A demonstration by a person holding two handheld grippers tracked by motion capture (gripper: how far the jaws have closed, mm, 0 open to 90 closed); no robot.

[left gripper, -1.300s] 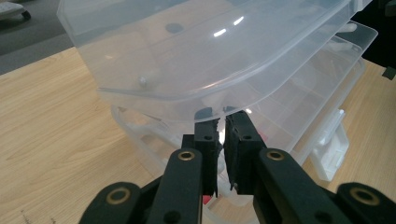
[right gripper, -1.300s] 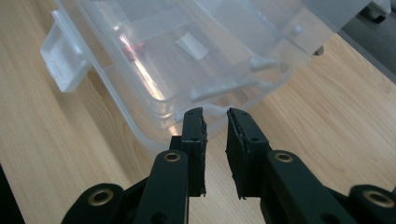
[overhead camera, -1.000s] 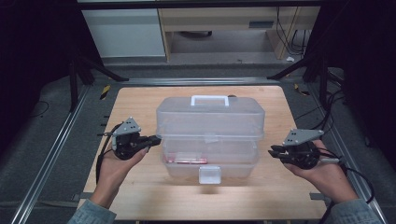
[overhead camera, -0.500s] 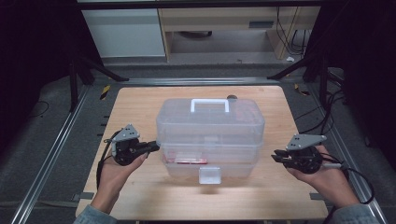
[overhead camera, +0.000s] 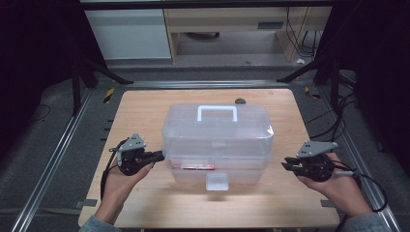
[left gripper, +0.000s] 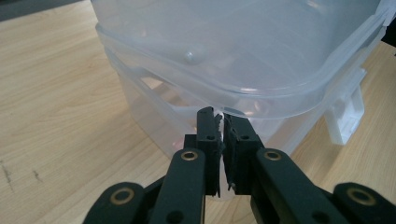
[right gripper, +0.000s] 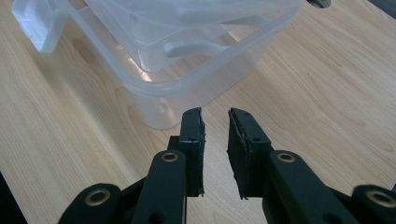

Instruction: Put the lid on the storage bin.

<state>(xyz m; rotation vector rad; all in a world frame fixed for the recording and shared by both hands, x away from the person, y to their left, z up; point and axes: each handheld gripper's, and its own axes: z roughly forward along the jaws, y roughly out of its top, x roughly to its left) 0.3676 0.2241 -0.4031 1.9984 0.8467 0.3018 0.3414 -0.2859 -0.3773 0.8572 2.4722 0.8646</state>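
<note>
Translucent plastic storage box [overhead camera: 217, 145] with a white carry handle [overhead camera: 217, 113] and a front latch [overhead camera: 216, 181], standing at the middle of the wooden tabletop [overhead camera: 145, 106]. The left claw [overhead camera: 157, 155] meets the box's left end at the lid's rim, its jaws pressed together there, apparently pinching the lip to lift or steady the lid. The right claw [overhead camera: 286, 165] waits near the right end, apart from the box, jaws a little apart and holding nothing. The left gripper view shows the rim [left gripper: 261, 100] running between the jaw tips, a contact too small to judge from the high view; the right gripper view shows bare wood between the right claw [right gripper: 215, 116] and the box corner [right gripper: 163, 114].
</note>
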